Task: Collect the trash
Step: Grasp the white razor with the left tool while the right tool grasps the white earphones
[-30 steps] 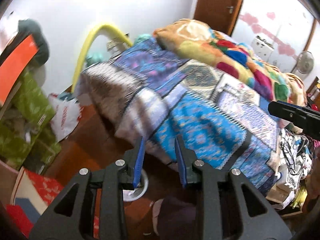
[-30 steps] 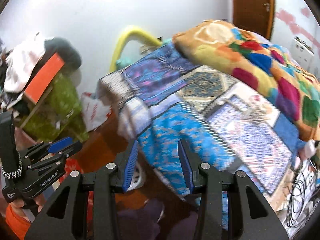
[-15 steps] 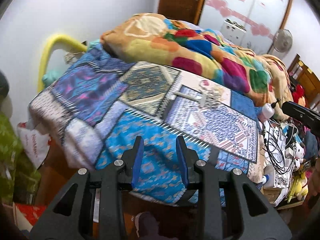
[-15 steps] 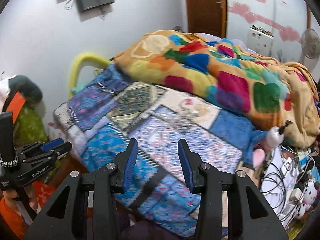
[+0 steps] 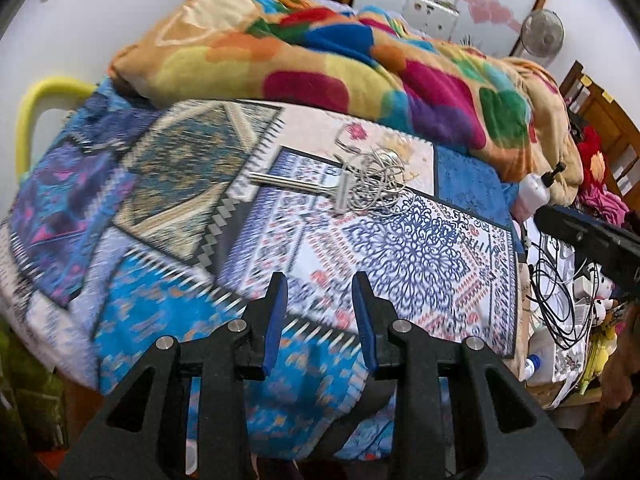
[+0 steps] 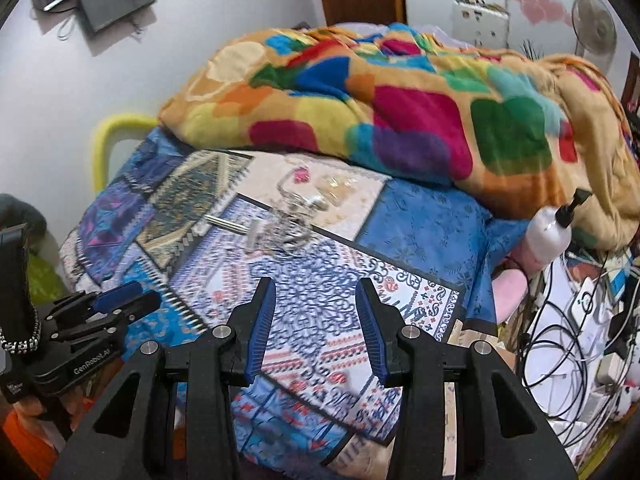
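A tangle of pale wire with a metal rod and bracket (image 5: 360,188) lies on the patterned bedspread (image 5: 420,248), near the colourful blanket; it also shows in the right wrist view (image 6: 276,230). A clear crumpled wrapper (image 6: 332,190) lies just beyond it. My left gripper (image 5: 320,300) is open and empty above the bed's near edge, short of the tangle. My right gripper (image 6: 316,312) is open and empty over the bedspread, to the right of the left gripper (image 6: 120,300).
A rumpled multicoloured blanket (image 6: 400,112) covers the far half of the bed. A pump bottle (image 6: 548,236) leans at the bed's right edge above a heap of cables and chargers (image 6: 580,340). A yellow tube (image 5: 36,104) arches at the bed's left end by the wall.
Both grippers rose and swung right, from the bed's left end and floor to over the bed top. The wire tangle came into view. The jaws stayed open.
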